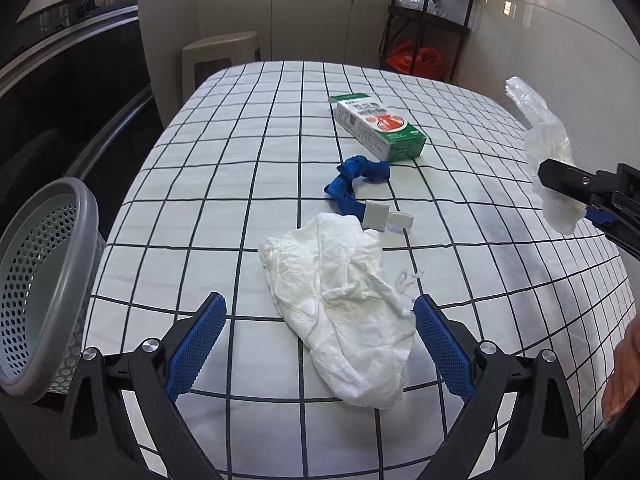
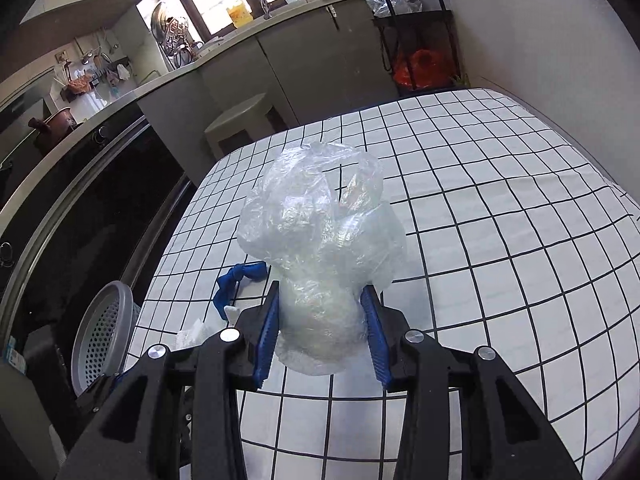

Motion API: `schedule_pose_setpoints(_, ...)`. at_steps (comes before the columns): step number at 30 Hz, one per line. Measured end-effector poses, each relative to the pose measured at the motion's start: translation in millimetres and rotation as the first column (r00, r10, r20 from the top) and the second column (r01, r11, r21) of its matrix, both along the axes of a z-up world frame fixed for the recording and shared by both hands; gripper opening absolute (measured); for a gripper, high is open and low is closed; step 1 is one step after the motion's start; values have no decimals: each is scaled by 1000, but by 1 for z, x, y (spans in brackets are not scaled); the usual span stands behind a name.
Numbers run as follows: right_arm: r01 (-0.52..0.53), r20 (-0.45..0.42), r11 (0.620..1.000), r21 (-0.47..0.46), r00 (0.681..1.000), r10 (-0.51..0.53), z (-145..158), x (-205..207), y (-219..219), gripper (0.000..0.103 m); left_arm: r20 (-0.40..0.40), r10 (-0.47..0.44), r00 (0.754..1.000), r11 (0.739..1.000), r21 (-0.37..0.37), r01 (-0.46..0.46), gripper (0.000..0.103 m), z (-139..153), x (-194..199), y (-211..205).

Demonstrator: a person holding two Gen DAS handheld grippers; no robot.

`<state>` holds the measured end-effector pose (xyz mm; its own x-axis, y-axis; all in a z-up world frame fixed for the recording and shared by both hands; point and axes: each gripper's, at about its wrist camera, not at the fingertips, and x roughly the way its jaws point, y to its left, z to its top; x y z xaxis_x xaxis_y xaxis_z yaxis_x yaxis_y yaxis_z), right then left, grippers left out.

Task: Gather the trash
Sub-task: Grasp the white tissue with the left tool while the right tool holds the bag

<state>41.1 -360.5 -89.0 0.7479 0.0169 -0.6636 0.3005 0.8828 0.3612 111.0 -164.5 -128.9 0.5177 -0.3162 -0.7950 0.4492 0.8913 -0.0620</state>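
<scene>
Your right claw is clamped on a crumpled clear plastic bag, blue pads pressing both sides of its lower part; the bag bulges up and out past the fingertips. In the left wrist view the same bag hangs in the air above the right edge of the surface, clear of the checked cloth.

Your left claw is spread wide, nothing between the pads. It sits low over the near end of the surface, with the white tissue lying flat between and just ahead of the fingertips; the right pad is just beside the tissue's edge, contact can't be told.

Still on the surface: blue strip, knotted, just beyond the tissue; two small white blocks touching the strip's near end; green-white box further back, just beside the strip.

Perforated grey basket stands off the surface's left edge, tilted in view, near your left claw. Part of a hand shows at right.
</scene>
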Motion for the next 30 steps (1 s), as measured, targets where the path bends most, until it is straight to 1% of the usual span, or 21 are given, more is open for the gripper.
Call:
schedule_pose_setpoints(2,-10,1,1000,-2,1000,10,1,1,3,38,-24,7,1000,1000,2,-7,91,-5,4,-1)
schedule_pose_setpoints(3,-15,0,1000,-6,1000,15,1,2,5,38,-31,10,999,1000,1,-10,88,-6,6,-1)
schedule_pose_setpoints(4,-18,0,1000,-11,1000,18,2,4,6,38,-35,11,999,1000,-3,-11,82,-6,6,-1)
schedule_pose_setpoints(5,-22,0,1000,-14,1000,22,2,5,8,38,-43,9,999,1000,-11,-9,81,-6,7,-1)
schedule_pose_setpoints(7,-31,-2,999,-20,1000,31,2,6,10,38,-60,2,998,1000,-19,-3,70,-8,8,-1)
schedule_pose_setpoints(8,-35,-4,999,-24,999,35,1,7,11,38,-56,3,998,1000,-16,-3,69,-8,8,-1)
schedule_pose_setpoints(10,-40,-7,999,-29,999,40,1,9,13,38,-51,-5,999,1000,-13,4,57,-7,7,-1)
schedule_pose_setpoints(11,-42,-8,999,-29,999,42,0,10,13,38,-49,-8,999,1000,-13,8,55,-7,7,-2)
schedule_pose_setpoints(12,-45,-9,999,-28,999,44,0,11,14,38,-48,-10,999,1000,-14,10,50,-7,7,-2)
schedule_pose_setpoints(13,-46,-10,999,-27,999,46,0,12,14,38,-48,-14,999,1000,-15,13,42,-6,7,-2)
schedule_pose_setpoints(14,-48,-9,998,-27,999,48,0,12,15,38,-49,-16,999,1000,-16,16,37,-5,7,-1)
schedule_pose_setpoints(16,-52,-9,998,-29,999,52,-1,13,16,38,-55,-21,998,1000,-21,20,22,-5,8,0)
schedule_pose_setpoints(22,-60,-9,998,-29,998,60,-1,13,17,38,-36,-9,999,1000,-20,9,15,0,8,8)
schedule_pose_setpoints(30,-65,-4,997,-30,998,65,-2,12,21,38,11,9,1000,1000,-17,-9,14,15,4,27)
